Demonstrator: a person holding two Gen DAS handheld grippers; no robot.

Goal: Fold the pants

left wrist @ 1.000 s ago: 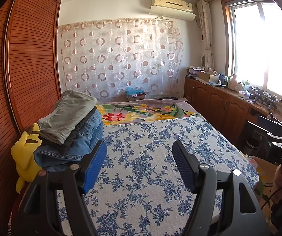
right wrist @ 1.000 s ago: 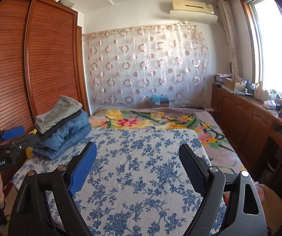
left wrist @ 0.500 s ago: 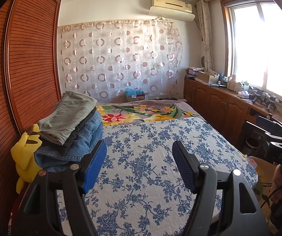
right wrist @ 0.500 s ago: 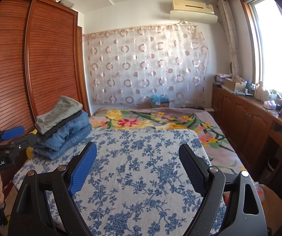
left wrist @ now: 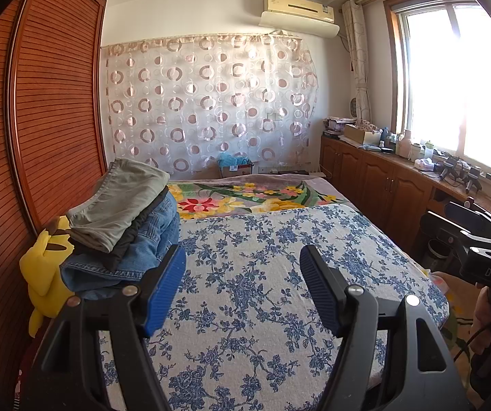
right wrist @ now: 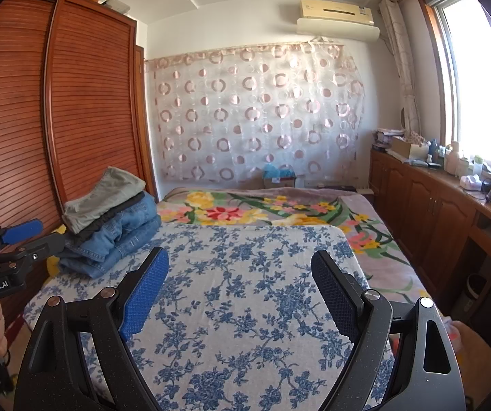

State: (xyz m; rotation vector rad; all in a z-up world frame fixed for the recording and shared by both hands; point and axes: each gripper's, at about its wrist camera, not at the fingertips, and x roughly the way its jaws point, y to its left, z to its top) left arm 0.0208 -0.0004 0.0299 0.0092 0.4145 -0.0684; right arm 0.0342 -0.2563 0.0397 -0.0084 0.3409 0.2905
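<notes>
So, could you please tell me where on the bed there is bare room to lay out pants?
The blue-flowered sheet lies bare from the clothes stack across to its window-side edge. The bright floral blanket behind is bare too. The wardrobe-side corner is crowded.

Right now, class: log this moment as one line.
left hand-held gripper: open, empty | right hand-held gripper: open, empty | folded pants stack: on bed, untouched

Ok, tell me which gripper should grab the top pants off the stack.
Left. The left gripper hangs open right beside the stack of pants; the right gripper sits farther across the bed.
</notes>
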